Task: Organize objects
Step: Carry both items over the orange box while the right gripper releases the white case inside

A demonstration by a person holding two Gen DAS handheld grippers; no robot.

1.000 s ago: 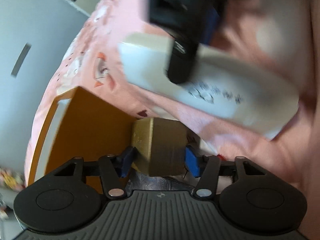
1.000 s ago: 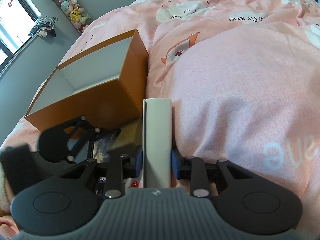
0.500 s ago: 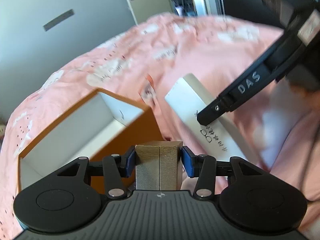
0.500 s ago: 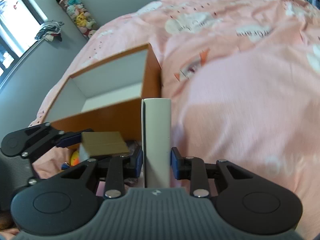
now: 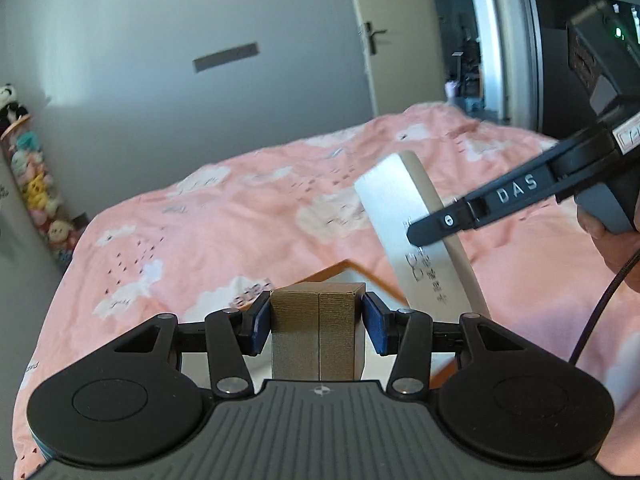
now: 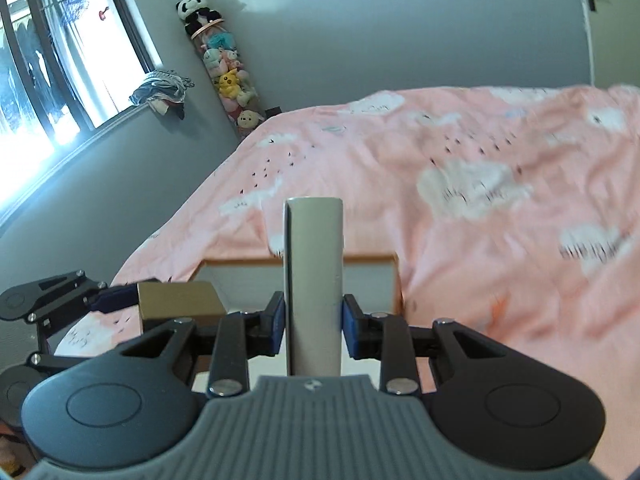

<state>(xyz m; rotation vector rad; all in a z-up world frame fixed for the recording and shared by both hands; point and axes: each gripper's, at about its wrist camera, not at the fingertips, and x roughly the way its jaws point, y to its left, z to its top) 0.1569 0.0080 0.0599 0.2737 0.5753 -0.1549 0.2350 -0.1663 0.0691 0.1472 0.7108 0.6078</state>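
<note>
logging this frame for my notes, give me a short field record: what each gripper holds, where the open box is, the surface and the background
left gripper: jaws shut on gold box
right gripper: jaws shut on flat white box, held edge-on and upright
orange box: open, white inside, on the bed just beyond both grippers
surface: pink bedspread with white cloud print
background: grey wall, stack of plush toys in the corner, window, door
</note>
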